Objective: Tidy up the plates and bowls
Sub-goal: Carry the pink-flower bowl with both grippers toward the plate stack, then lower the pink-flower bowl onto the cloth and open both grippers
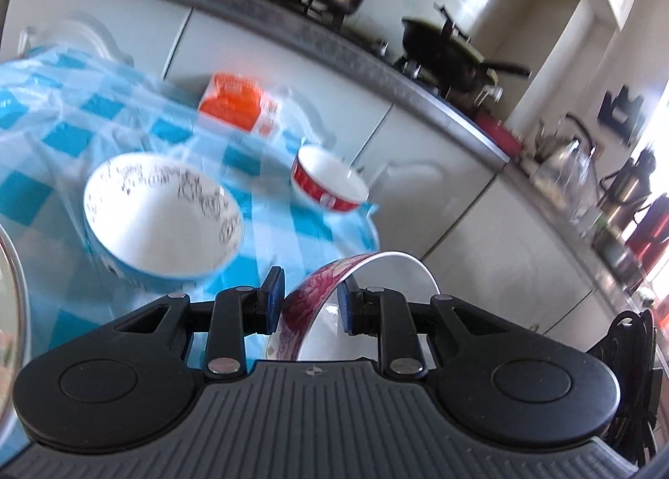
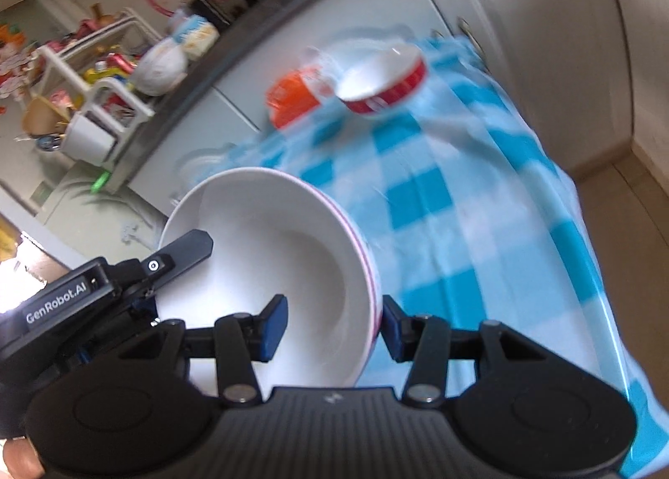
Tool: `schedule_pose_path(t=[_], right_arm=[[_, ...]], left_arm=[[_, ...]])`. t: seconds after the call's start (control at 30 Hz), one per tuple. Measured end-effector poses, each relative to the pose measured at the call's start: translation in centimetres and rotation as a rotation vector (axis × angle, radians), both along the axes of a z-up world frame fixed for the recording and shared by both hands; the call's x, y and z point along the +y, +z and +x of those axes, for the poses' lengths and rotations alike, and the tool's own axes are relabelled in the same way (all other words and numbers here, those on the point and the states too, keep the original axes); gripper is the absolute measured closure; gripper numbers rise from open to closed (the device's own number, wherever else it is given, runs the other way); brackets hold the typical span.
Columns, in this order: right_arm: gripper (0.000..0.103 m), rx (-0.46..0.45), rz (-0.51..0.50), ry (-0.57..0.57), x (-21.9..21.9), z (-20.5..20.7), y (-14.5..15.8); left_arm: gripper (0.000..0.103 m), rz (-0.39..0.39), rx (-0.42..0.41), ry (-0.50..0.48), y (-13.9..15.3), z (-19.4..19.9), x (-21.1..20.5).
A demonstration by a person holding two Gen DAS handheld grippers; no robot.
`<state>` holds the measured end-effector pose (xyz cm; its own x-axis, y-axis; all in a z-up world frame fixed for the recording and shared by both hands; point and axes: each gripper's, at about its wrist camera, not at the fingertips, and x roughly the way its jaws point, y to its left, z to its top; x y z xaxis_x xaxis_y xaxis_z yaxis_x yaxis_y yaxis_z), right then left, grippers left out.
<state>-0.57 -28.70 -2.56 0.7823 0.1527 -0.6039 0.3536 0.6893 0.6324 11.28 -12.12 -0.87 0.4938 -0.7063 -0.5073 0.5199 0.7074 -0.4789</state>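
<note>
Straddling bowl rim, fingers apart

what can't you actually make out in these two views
- Left wrist view: the pink-patterned bowl is cut off below by the left hand-held gripper; whether the pads press its wall is unclear.
- Left wrist view: the orange package print is blurred.
- Right wrist view: the red-rimmed bowl lettering is smeared by motion.

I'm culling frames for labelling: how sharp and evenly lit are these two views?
Left wrist: left gripper and its floral bowl are crisp, the blue bowl and red bowl motion-smeared, window glare at right. Right wrist: white bowl fairly sharp, checked tablecloth streaked; both bend straight lines.
</note>
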Motion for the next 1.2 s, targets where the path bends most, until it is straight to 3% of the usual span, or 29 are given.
schedule_pose_path(t=[0.27, 0.6, 0.8, 0.9, 0.97, 1.1, 1.2], right_arm=[[0.055, 0.036, 0.048, -0.012, -0.4, -0.2, -2.3], [0.051, 0.029, -0.040, -0.009, -0.2, 1.4, -2.0], [0.039, -0.014, -0.005, -0.041, -0.4, 1.1, -2.2], [0.018, -0.074, -0.034, -0.072, -0.3, 0.3, -1.6], [0.014, -0.116, -0.050, -0.097, -0.4, -0.6, -1.3], [0.008, -0.179, -0.063, -0.158, -0.9, -2.0, -1.1], [0.006, -0.217, -0.093, -0.189, -1.0, -2.8, -1.0]], left_arm=[[0.079, 0.072, 0.018, 0.008, -1.9, 0.5, -0.7], [0.079, 0.107, 0.084, 0.025, -4.7, 2.5, -0.8], [0.079, 0.103, 0.062, 0.008, -4.6, 2.6, -0.7], [0.072, 0.112, 0.013, 0.010, -4.0, 2.2, -0.6], [0.058, 0.125, -0.031, 0.014, -3.3, 1.9, -0.5], [0.052, 0.126, -0.061, -0.008, -2.4, 1.6, -0.3], [0.037, 0.137, -0.104, -0.021, -1.7, 1.0, -0.3]])
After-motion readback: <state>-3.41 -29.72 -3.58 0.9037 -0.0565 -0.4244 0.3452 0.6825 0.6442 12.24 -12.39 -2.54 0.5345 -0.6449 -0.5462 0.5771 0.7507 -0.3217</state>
